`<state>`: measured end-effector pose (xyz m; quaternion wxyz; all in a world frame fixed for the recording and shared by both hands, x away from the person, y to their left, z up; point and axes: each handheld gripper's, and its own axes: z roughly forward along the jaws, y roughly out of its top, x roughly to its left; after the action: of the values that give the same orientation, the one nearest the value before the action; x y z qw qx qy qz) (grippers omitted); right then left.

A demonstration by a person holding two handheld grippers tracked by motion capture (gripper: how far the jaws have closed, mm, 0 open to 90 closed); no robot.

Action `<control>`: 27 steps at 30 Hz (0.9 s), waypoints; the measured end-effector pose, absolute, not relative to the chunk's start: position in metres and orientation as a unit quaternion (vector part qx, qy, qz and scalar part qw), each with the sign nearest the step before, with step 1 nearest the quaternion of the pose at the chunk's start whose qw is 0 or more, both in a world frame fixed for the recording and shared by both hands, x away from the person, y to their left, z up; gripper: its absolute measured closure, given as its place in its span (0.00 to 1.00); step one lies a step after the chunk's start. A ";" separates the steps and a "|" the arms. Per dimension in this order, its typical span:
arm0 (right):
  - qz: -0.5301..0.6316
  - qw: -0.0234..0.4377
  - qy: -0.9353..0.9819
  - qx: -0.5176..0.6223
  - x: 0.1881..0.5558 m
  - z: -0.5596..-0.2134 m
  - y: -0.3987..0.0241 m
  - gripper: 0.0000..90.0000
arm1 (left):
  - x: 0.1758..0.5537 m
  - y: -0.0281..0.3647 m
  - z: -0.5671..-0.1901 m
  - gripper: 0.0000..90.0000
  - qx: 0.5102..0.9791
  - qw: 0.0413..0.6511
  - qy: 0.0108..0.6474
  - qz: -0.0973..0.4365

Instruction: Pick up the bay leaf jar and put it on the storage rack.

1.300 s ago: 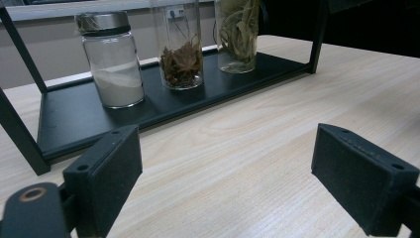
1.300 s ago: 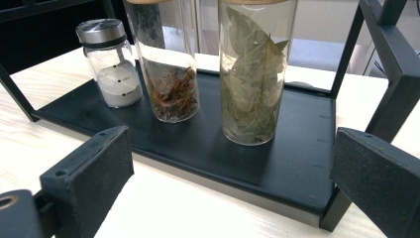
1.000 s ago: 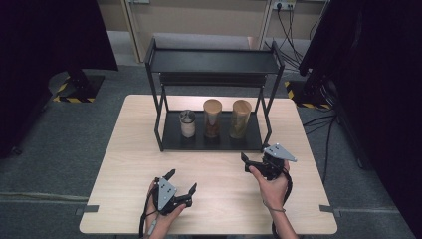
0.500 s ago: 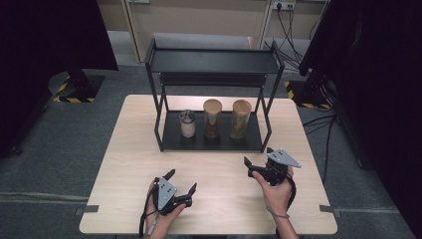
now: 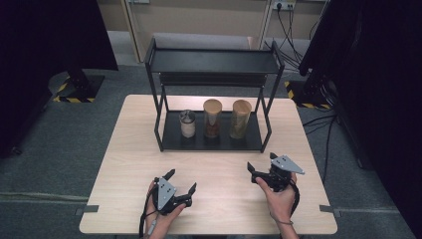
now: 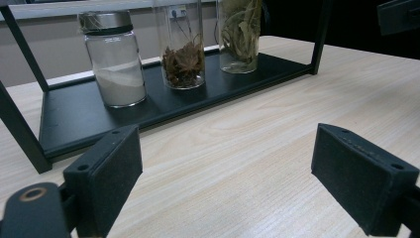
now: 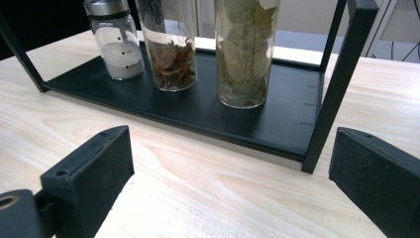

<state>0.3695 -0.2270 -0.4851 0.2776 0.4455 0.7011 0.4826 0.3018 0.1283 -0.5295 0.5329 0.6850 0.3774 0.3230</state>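
A black two-tier rack [image 5: 211, 62] stands at the back of the wooden table [image 5: 129, 149]. Its bottom shelf [image 5: 174, 142] carries a short metal-lidded jar of white powder [image 5: 187, 123] [image 6: 115, 64] [image 7: 116, 42], a tall jar of star anise [image 5: 212, 118] [image 6: 182, 49] [image 7: 168, 44] and a tall jar of dried leaves [image 5: 241, 119] [image 6: 239, 34] [image 7: 245, 54]. My left gripper [image 5: 182, 179] [image 6: 225, 168] rests low near the front edge, open and empty. My right gripper [image 5: 261, 161] [image 7: 230, 168] hovers in front of the rack's right end, open, nothing between its jaws.
The rack's right front post [image 7: 337, 84] stands just ahead of the right gripper. The top shelf of the rack holds nothing. Dark stands flank the table on both sides, and cables [image 5: 323, 124] trail on the floor at the right.
The right gripper has drifted back from the rack toward the table's front edge and slightly lower. The left gripper has stayed where it was.
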 end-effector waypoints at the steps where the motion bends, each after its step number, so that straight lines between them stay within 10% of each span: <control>1: 0.482 0.277 0.701 0.445 0.368 -0.486 -0.227 0.04 | 0.302 0.128 -0.530 0.13 0.685 0.533 0.377 0.323; 27: 0.472 0.275 0.709 0.447 0.353 -0.497 -0.234 0.04 | 0.302 0.129 -0.530 0.13 0.684 0.533 0.378 0.323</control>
<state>0.3526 -0.2343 -0.4975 0.2747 0.4468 0.7085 0.4721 0.3018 0.1286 -0.5296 0.5334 0.6844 0.3779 0.3229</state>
